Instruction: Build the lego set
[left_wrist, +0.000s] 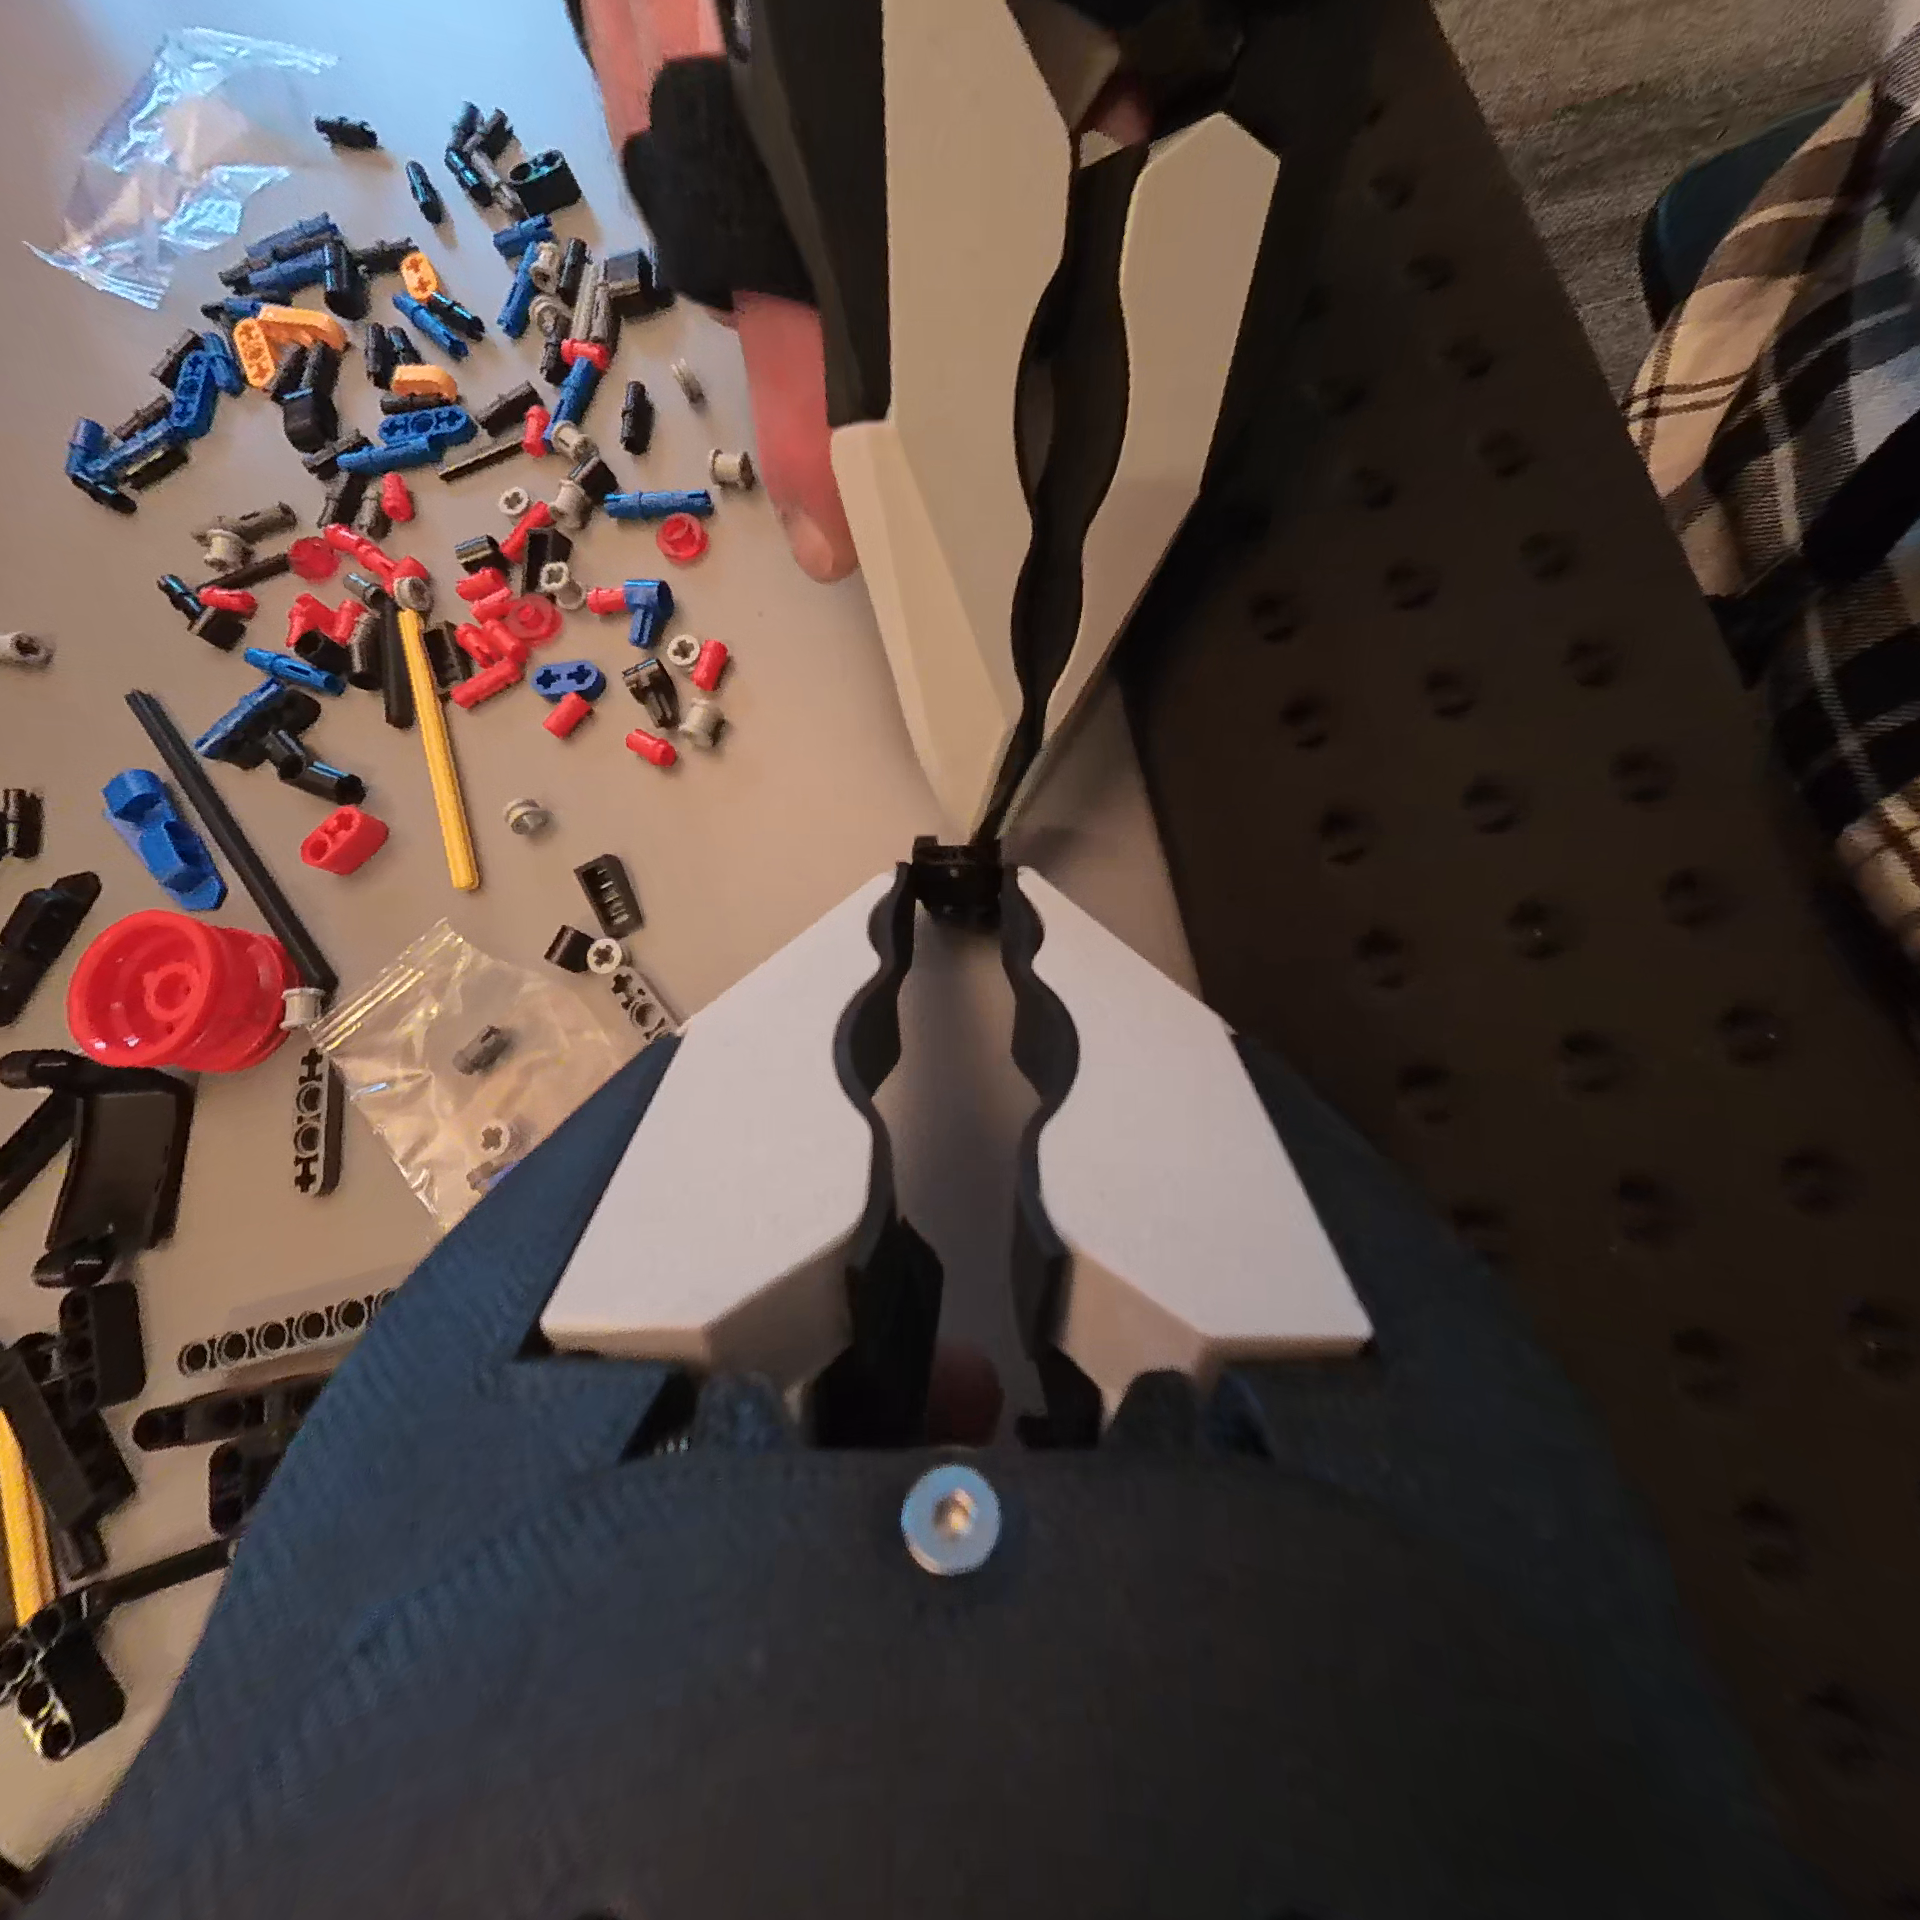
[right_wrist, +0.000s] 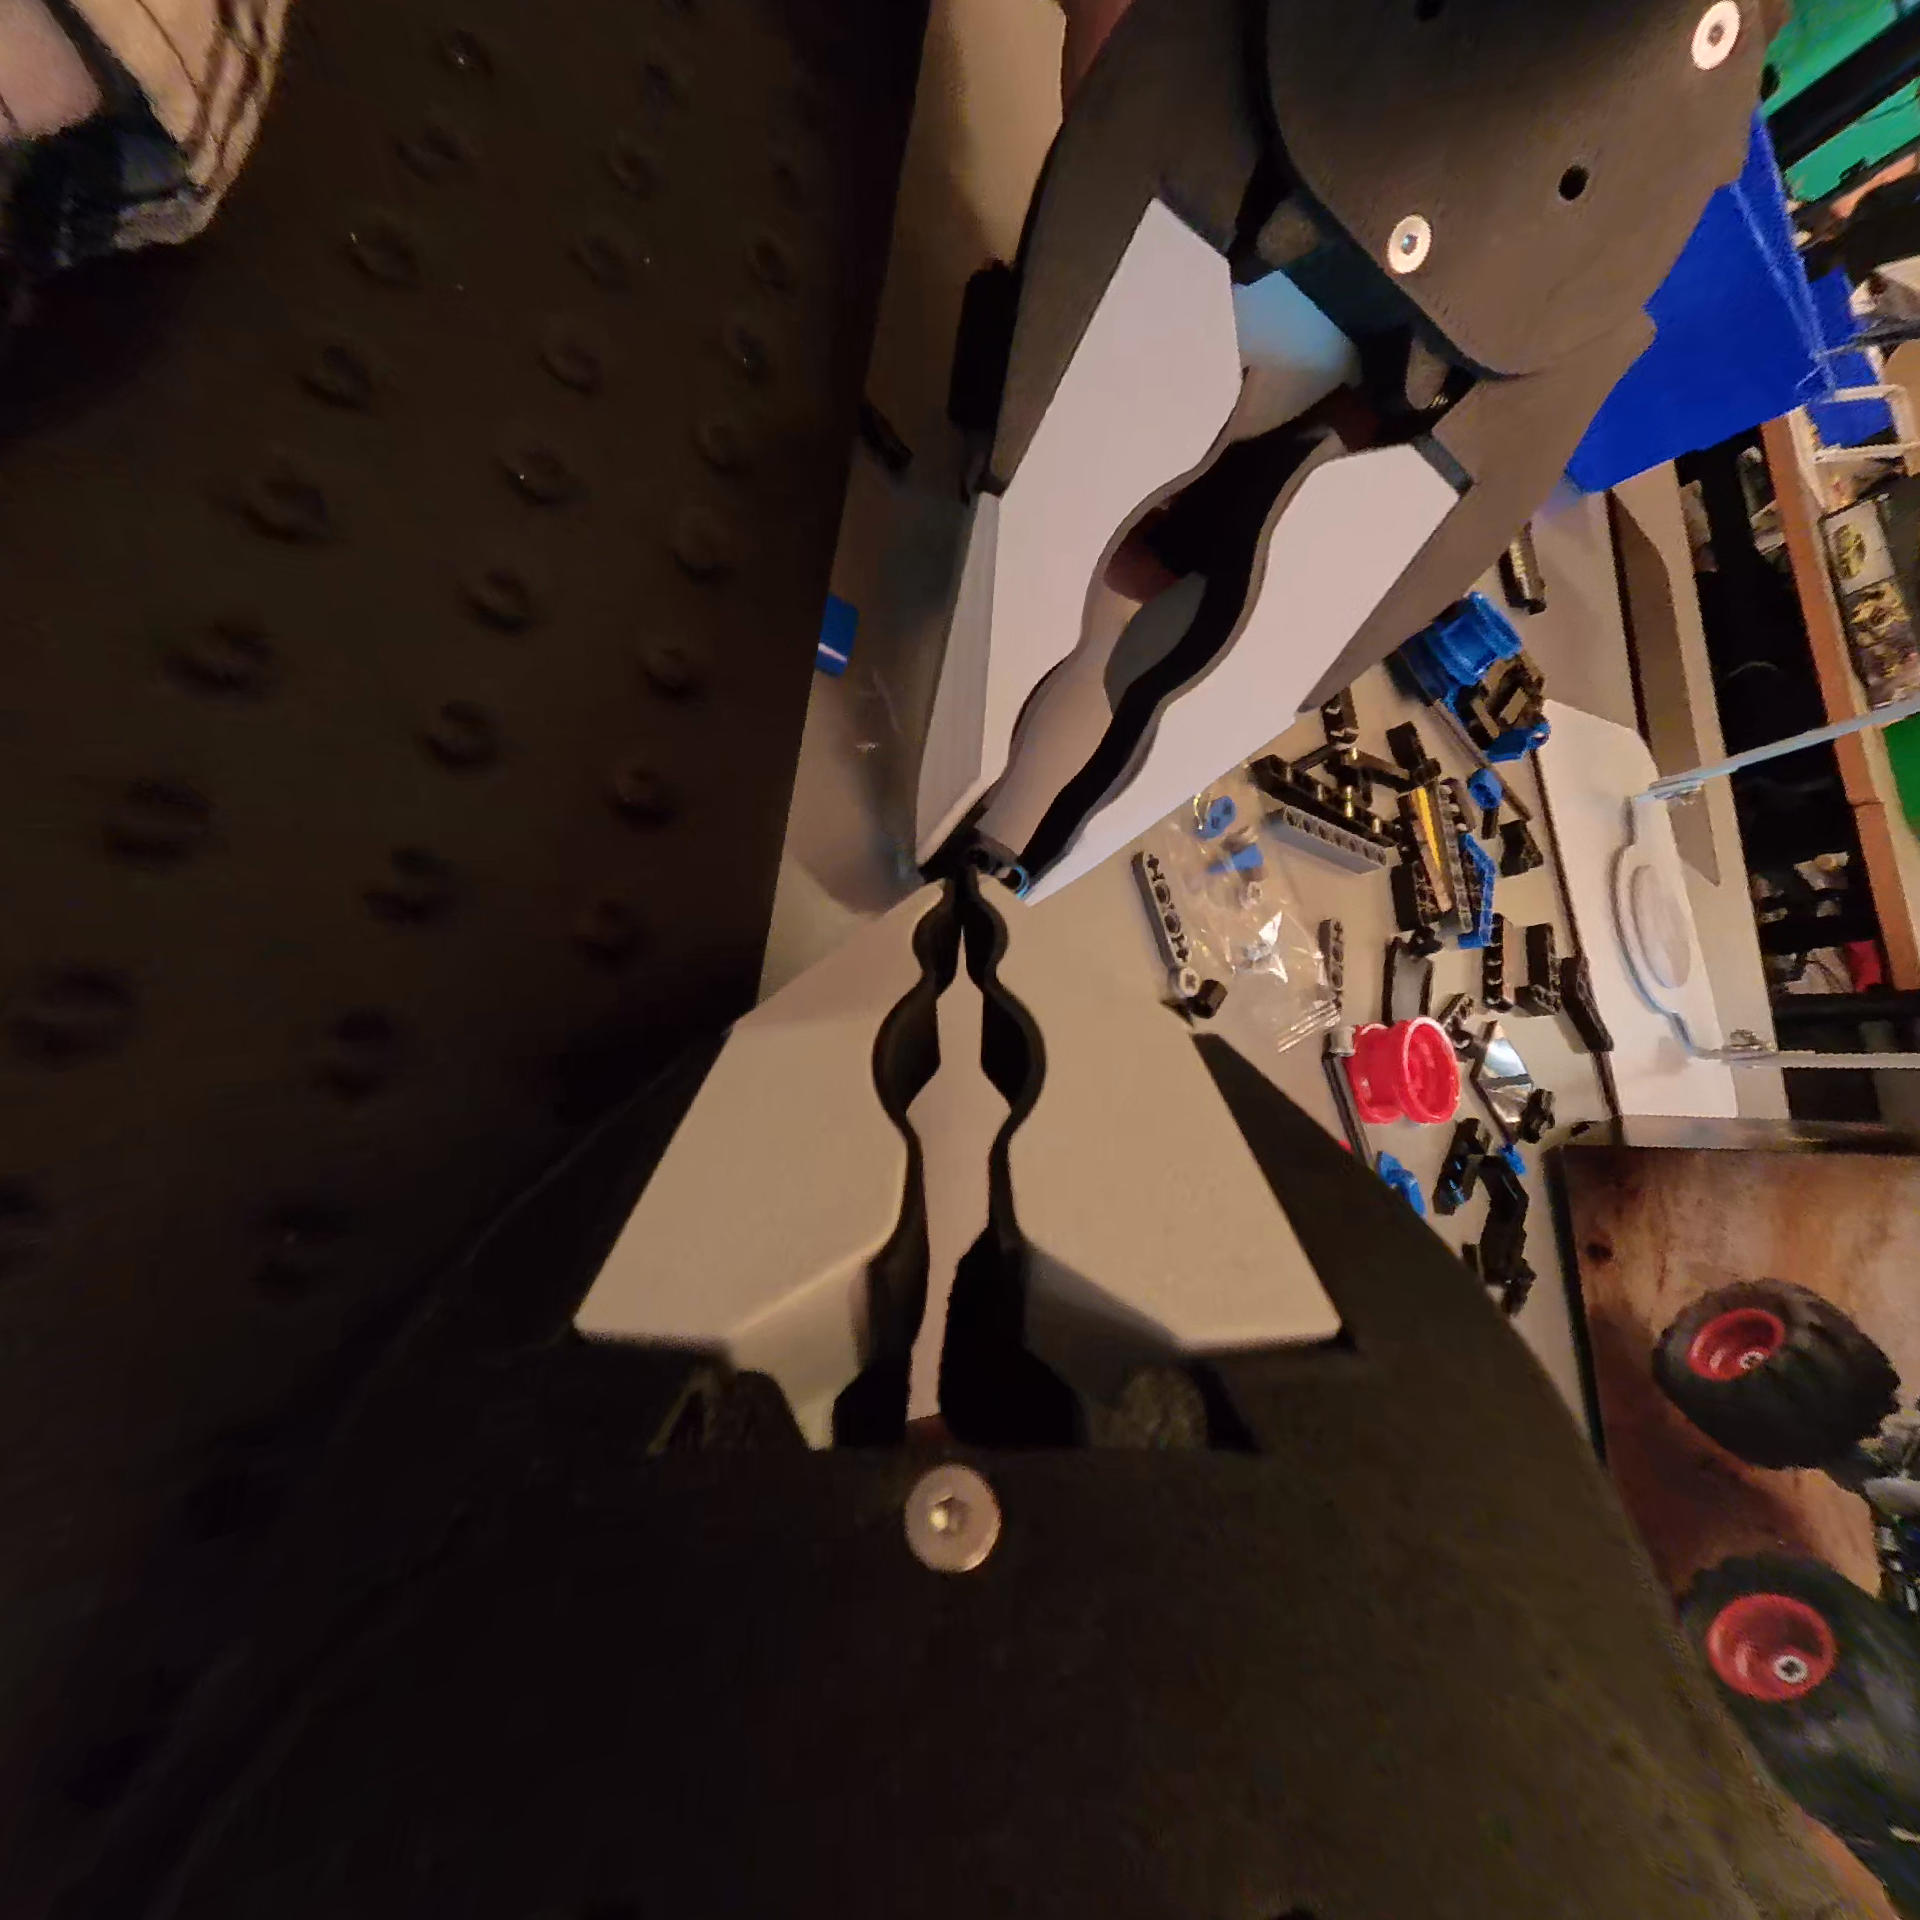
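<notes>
Table (left_wrist: 790, 790): left claw (left_wrist: 954, 883), right claw (left_wrist: 992, 821) tip-to-tip, pinching black piece (left_wrist: 951, 878).

Pale grey matte surface (left_wrist: 790, 790), warm dim light. Beside it a dark panel w/ rows of small round dimples (left_wrist: 1507, 831). Grey carpet floor (left_wrist: 1621, 83) beyond. Far side: cluttered dark shelving w/ wooden edge (right_wrist: 1849, 665), blue plastic bin (right_wrist: 1714, 343), green bits behind.

plaid cloth (left_wrist: 1766, 343) | dark perforated board (left_wrist: 1507, 935) | blue bin (right_wrist: 1714, 312)
</notes>
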